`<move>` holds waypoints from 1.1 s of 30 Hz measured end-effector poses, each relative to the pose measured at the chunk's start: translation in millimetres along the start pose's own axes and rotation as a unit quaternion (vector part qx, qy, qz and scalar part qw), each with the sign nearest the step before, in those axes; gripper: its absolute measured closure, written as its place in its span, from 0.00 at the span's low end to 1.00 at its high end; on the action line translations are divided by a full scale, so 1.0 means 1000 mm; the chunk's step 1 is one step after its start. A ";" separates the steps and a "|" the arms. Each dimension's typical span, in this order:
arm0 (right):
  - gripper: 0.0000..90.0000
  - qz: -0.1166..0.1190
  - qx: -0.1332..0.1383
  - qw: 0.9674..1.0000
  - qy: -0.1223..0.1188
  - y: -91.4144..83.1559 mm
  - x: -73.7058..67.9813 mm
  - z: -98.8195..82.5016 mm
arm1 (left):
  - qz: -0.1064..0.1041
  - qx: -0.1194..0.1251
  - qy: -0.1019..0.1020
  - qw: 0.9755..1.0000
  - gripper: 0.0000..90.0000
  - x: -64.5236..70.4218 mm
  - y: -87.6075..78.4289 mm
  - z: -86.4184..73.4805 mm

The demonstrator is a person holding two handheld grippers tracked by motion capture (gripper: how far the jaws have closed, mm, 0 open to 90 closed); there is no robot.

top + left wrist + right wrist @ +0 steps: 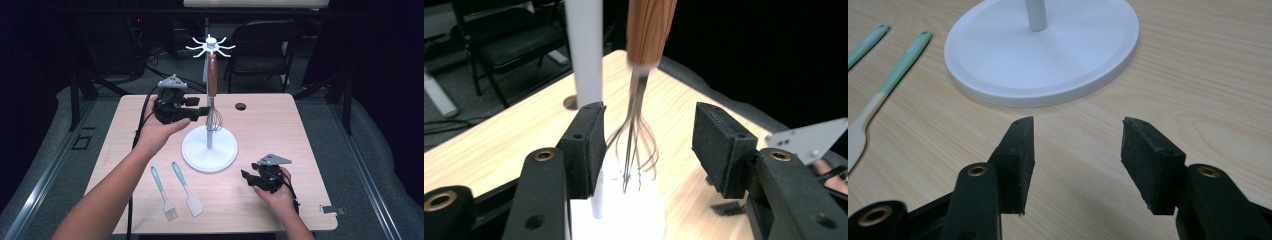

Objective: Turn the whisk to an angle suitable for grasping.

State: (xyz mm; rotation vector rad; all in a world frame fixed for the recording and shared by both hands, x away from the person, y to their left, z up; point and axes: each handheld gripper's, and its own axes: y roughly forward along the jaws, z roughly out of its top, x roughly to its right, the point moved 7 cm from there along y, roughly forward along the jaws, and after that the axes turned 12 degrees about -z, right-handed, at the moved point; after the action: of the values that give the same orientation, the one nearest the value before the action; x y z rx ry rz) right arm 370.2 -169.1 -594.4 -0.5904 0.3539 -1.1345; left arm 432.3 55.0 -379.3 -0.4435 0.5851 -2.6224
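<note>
**Hanging whisk framed by the left hand-held gripper**

Hanging upright from a hook of the white spoked utensil stand (209, 100), a wire whisk with a brown wooden handle (213, 95) is seen with its long axis vertical, handle above and wire loops below, just beside the stand's white pole. The left hand-held gripper (204, 112) is held level at the height of the wire loops, and in the left gripper view the whisk's wires (636, 145) are shown between the two black pads with a gap on either side; the jaws stand released, nothing being pressed. No earlier picture is at hand, so only this spread stance is told. The whisk therefore lies straight ahead of the left jaws, and the coming move is judged to turn on that gap: a short pull back would clear the loops, a closing would grasp them.

The right hand-held gripper (248, 177) is rested low on the pale wooden bench (280, 130), well apart from the whisk, jaws spread and empty, pointed toward the stand's round base (1043, 50). Two mint-handled tools, a basting brush (164, 192) and a spatula (187, 189), are laid on the bench near the left forearm
</note>
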 end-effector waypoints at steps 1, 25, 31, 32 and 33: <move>0.53 -0.001 0.000 1.000 -0.001 0.000 0.000 0.000 | 0.000 0.001 -0.002 1.000 0.52 0.000 -0.001 -0.004; 0.44 0.008 0.006 1.000 -0.013 0.003 -0.015 0.001 | 0.068 -0.013 -0.056 0.996 0.52 -0.028 -0.024 -0.151; 0.46 0.001 0.029 0.999 -0.019 0.001 -0.018 0.008 | 0.085 -0.013 -0.072 0.994 0.52 -0.035 -0.032 -0.178; 0.48 0.003 0.032 0.999 -0.017 0.001 -0.020 0.009 | 0.089 -0.013 -0.071 0.993 0.52 -0.035 -0.033 -0.182; 0.50 0.007 0.029 0.999 -0.016 0.001 -0.020 0.009 | 0.093 -0.012 -0.073 0.993 0.52 -0.036 -0.033 -0.185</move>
State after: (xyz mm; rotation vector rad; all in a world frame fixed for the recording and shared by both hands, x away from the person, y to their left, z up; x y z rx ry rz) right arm 367.3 -147.9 -588.5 -0.5529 0.2972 -1.1164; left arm 380.8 159.7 -530.9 -0.5555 0.5811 -2.3852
